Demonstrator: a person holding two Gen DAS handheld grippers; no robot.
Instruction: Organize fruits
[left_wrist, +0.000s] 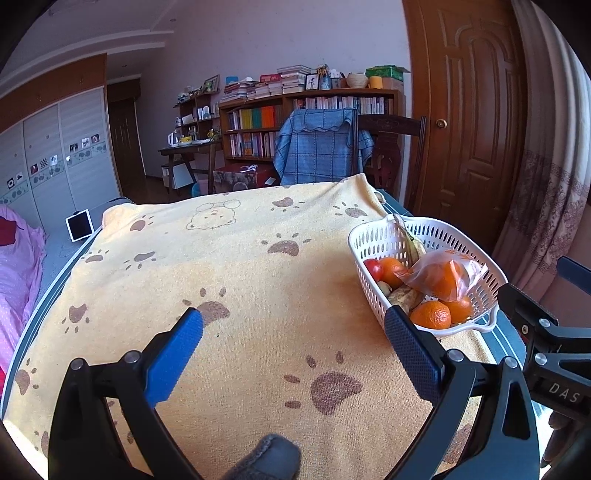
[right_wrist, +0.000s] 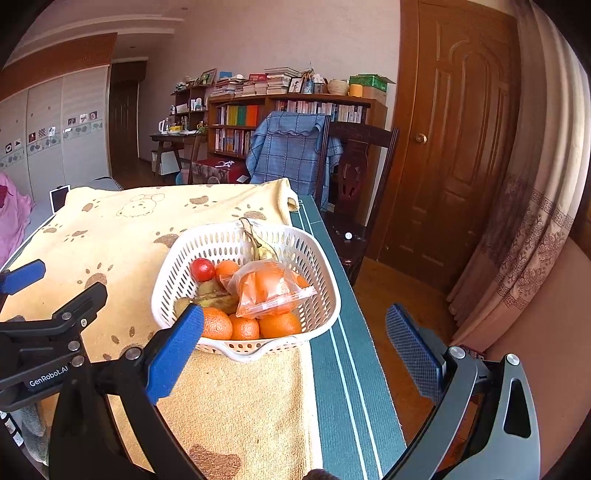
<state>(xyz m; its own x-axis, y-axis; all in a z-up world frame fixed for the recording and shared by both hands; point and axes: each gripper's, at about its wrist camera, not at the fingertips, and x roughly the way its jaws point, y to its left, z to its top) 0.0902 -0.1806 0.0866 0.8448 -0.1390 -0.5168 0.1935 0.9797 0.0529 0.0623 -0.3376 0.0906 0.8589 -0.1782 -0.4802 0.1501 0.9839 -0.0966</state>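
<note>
A white slotted basket (right_wrist: 317, 266) (left_wrist: 380, 236) stands near the table's right edge, on a yellow paw-print towel (left_wrist: 240, 280). It holds several oranges (right_wrist: 279, 325), a red tomato (right_wrist: 202, 269), a browned banana (right_wrist: 218, 297) and an orange in a clear bag (right_wrist: 271, 290). My left gripper (left_wrist: 293, 325) hovers open over the bare towel, left of the basket. My right gripper (right_wrist: 295, 319) hangs open in front of the basket's near rim, with nothing between its fingers.
The table has a teal striped cloth (right_wrist: 351, 369) showing along its right side. A wooden chair (right_wrist: 354, 162) draped in a blue blanket stands behind the table. A brown door (right_wrist: 458, 147) and a curtain (right_wrist: 524, 236) are to the right. A pink bedcover (left_wrist: 18, 266) lies left.
</note>
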